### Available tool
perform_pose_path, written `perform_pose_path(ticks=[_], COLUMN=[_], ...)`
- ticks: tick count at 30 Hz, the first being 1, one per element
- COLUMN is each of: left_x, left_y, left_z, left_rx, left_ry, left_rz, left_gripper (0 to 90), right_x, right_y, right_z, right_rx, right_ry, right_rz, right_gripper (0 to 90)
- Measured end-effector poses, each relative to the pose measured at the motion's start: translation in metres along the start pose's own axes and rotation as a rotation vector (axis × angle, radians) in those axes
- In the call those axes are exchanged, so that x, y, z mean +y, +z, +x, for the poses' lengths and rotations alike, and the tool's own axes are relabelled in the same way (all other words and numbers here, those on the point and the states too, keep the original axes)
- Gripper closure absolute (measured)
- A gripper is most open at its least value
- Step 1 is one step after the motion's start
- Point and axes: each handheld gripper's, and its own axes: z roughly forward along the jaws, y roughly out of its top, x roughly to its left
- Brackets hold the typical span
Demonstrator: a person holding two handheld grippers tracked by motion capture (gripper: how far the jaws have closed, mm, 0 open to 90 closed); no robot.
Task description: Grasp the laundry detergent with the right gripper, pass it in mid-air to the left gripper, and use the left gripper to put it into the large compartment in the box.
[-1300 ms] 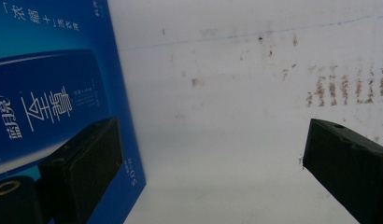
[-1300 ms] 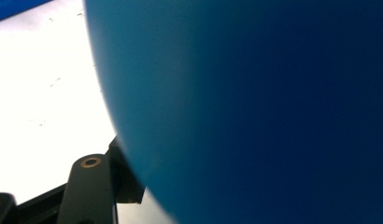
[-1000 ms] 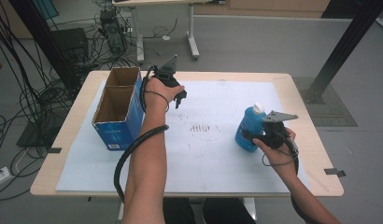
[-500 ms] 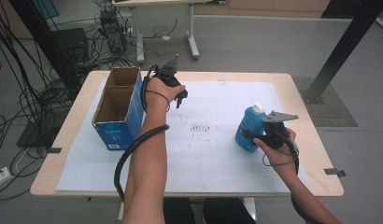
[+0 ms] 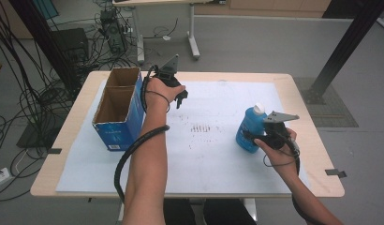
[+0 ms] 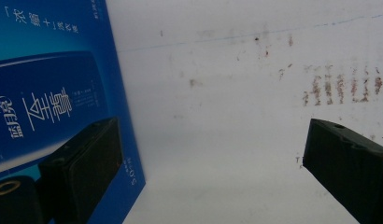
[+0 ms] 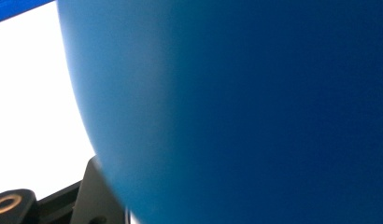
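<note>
A blue bottle (image 5: 250, 129) with a white cap stands upright on the right of the white sheet (image 5: 213, 159). My right gripper (image 5: 254, 137) is shut on its lower body, and in the right gripper view the bottle's blue wall (image 7: 250, 107) sits right up against the camera. My left gripper (image 5: 180, 99) hangs open above the sheet, just right of an open blue cardboard box (image 5: 119, 133). In the left gripper view the jaws of the left gripper (image 6: 210, 135) stand wide apart with nothing between them, beside the box's printed blue side (image 6: 54, 79).
The box is open at the top and looks empty. A patch of brown marks (image 5: 204, 127) stains the sheet's middle. The wooden table edge (image 5: 190, 194) runs along the front. Cables and a second table's legs lie on the floor behind.
</note>
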Motion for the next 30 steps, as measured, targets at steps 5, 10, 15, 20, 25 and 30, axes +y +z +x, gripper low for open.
perform_pose_path(ticks=[5, 10, 15, 20, 25, 30], left_x=[-0.0003, -0.0006, -0.0010, -0.0013, -0.0018, -0.0022], left_y=[-0.0006, -0.0008, -0.0010, -0.0024, -0.0034, -0.0038], left_z=[0.0000, 0.0005, 0.0002, -0.0005, 0.0003, 0.0009], left_rx=[-0.001, 0.000, 0.003, 0.004, 0.004, 0.004], left_ry=[-0.001, -0.003, 0.000, 0.003, -0.007, -0.005], left_rz=[0.001, 0.000, -0.001, -0.001, -0.006, -0.006], left_gripper=[5.5, 5.5, 5.5, 5.5, 5.5, 5.5], right_x=[-0.0001, -0.0001, -0.0005, -0.0009, -0.0010, -0.0010], right_y=[0.0000, 0.0000, -0.0001, -0.0002, -0.0001, -0.0001], right_z=[0.0000, 0.0000, 0.0002, 0.0005, 0.0002, 0.0003], right_rx=[0.000, -0.001, -0.002, -0.003, -0.003, -0.004], right_ry=[-0.002, -0.001, 0.000, 0.000, 0.000, 0.005], right_rz=[-0.001, -0.001, -0.004, -0.007, -0.008, -0.008], right_gripper=[42.4, 42.4, 42.3, 42.3, 42.3, 42.3])
